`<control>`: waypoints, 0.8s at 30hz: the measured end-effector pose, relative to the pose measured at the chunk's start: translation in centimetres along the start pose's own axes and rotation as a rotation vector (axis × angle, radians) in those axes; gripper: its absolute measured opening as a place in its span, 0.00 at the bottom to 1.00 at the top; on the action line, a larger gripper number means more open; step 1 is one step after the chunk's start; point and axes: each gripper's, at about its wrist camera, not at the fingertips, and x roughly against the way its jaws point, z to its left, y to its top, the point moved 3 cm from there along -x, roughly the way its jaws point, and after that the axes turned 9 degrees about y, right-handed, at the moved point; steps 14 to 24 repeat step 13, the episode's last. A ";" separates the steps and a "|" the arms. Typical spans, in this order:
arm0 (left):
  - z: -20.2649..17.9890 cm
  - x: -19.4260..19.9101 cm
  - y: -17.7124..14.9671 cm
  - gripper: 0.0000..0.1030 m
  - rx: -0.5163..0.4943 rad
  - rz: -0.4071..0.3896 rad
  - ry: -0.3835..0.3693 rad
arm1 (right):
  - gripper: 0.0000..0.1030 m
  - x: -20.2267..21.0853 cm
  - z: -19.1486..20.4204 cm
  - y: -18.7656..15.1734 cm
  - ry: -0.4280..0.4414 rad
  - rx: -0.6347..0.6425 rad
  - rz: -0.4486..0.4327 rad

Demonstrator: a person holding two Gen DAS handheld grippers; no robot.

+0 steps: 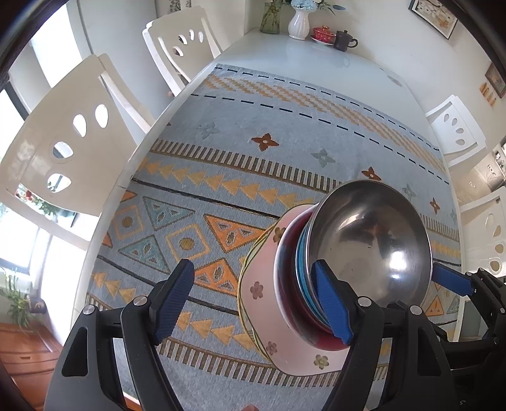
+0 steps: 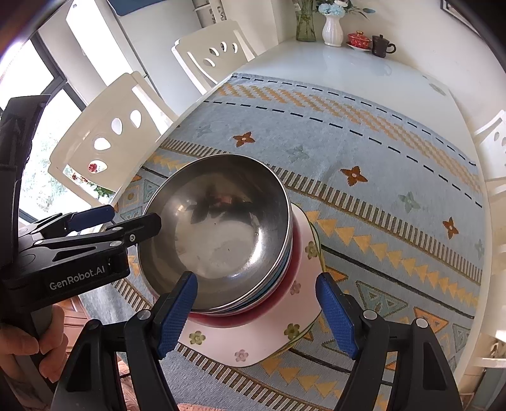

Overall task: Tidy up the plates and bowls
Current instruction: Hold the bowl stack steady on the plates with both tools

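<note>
A steel bowl (image 2: pixel 221 234) tops a stack of dishes on the patterned cloth (image 2: pixel 379 177) that covers the white surface (image 2: pixel 332 63). Under it sit blue-rimmed pieces (image 1: pixel 303 278), then a red bowl (image 2: pixel 246 313), and at the bottom a square pink plate with small flowers (image 2: pixel 253 341).

The left gripper (image 1: pixel 253 300) has its jaws standing wide apart. One blue pad lies close against the side of the stack, about at the blue rims and the steel bowl's edge; whether it touches them cannot be told. The other pad hangs over bare cloth, well clear of the dishes, so nothing is clamped.

The right gripper (image 2: pixel 257 314) also has its jaws well apart. Its pads stand on either side of the near part of the stack, one in front of the steel bowl's rim, the other beside the pink plate's edge, with no squeeze visible.

A hand (image 2: pixel 34 347) grips the left tool's handle.

Beyond, a white vase (image 2: pixel 332 30), a red cup (image 2: pixel 359 39) and a dark mug (image 2: pixel 381 46) stand at the far end.
</note>
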 end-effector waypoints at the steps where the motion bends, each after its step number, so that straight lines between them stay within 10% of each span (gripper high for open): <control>1: 0.0 0.0 0.0 0.73 -0.001 -0.001 0.001 | 0.73 0.0 0.0 0.0 -0.002 -0.001 0.001; 24: -0.1 0.1 0.0 0.73 -0.003 -0.013 0.003 | 0.73 0.2 -0.1 -0.2 -0.009 -0.006 0.000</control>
